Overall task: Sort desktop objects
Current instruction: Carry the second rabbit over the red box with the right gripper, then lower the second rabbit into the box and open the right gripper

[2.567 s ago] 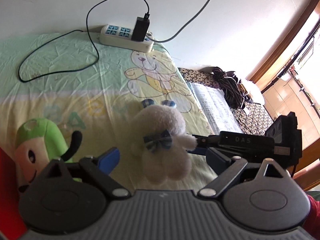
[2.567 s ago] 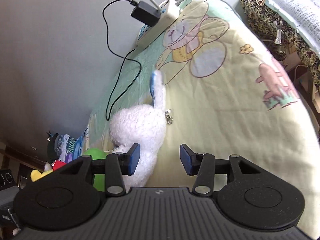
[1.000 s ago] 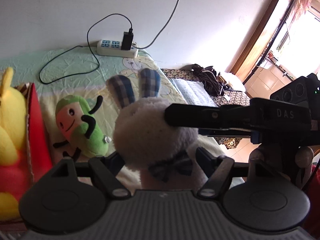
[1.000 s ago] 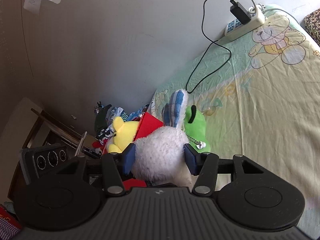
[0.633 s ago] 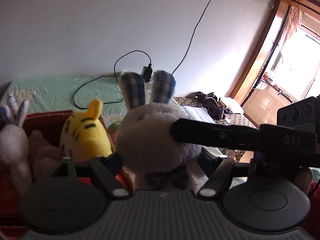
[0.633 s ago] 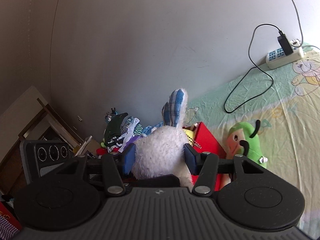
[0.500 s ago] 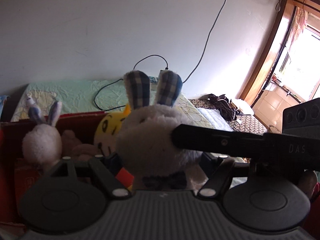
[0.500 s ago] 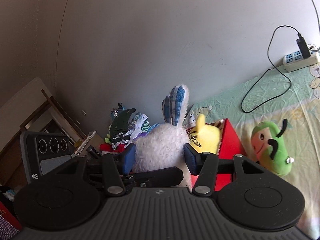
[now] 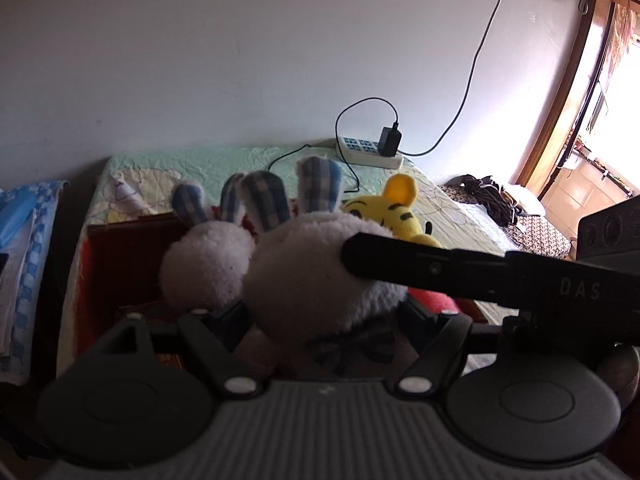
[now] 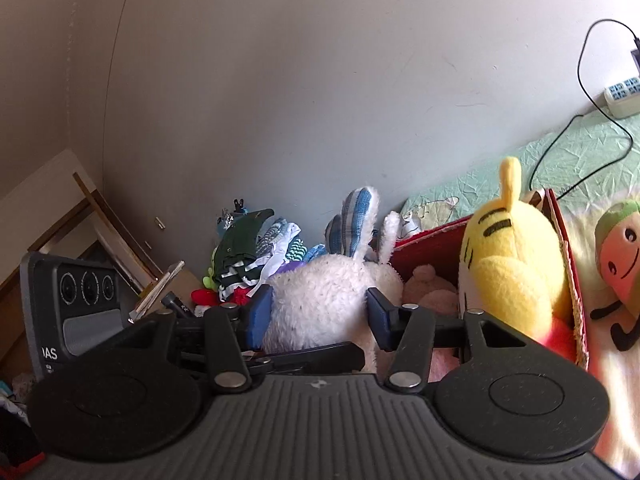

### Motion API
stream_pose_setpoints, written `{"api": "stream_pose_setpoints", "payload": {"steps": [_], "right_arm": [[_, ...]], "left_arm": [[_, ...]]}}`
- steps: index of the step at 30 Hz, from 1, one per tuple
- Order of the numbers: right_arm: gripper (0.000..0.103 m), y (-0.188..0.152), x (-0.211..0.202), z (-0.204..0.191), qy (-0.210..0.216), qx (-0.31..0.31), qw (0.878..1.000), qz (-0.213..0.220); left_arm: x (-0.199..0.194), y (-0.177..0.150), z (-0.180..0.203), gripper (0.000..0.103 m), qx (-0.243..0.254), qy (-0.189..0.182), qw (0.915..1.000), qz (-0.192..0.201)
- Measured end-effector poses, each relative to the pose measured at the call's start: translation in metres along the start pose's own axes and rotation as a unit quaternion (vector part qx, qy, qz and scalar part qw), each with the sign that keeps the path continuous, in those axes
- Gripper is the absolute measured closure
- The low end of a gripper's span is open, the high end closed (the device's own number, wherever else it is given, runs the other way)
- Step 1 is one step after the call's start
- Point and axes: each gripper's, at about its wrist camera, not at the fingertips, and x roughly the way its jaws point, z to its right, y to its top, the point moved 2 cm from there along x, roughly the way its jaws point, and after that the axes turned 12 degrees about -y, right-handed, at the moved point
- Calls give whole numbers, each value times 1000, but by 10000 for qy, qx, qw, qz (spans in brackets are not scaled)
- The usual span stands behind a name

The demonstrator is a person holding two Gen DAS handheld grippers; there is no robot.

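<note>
A white plush rabbit (image 9: 316, 280) with blue plaid ears is held between both grippers over a red box (image 9: 108, 264). My left gripper (image 9: 324, 316) is shut on its body. My right gripper (image 10: 318, 314) is shut on its head, and the rabbit (image 10: 324, 300) shows there too. One right finger crosses the left wrist view as a black bar. In the red box (image 10: 568, 264) sit a second white rabbit (image 9: 204, 264), a yellow tiger plush (image 10: 508, 264) and a pink plush (image 10: 428, 284). A green plush (image 10: 618, 248) lies on the bed right of the box.
The box stands on a bed with a cartoon-print sheet (image 9: 168, 168). A white power strip (image 9: 368, 152) with a black charger and cables lies by the wall. Folded clothes (image 10: 256, 248) are piled left of the box. A wooden door frame (image 9: 568, 92) is at the right.
Both grippers carried the white rabbit left from the bed to above the red box. The second rabbit in the box is now close beside it, and the green plush has slid to the right edge.
</note>
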Motion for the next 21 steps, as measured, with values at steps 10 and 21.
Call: {"api": "stream_pose_setpoints", "payload": {"steps": [10, 21], "right_arm": [[53, -2, 11, -2, -239, 292, 9990, 241], [53, -13, 13, 3, -418, 349, 9983, 217]], "left_arm": [[10, 9, -15, 22, 292, 95, 9995, -77], [17, 2, -15, 19, 734, 250, 9959, -456]]}}
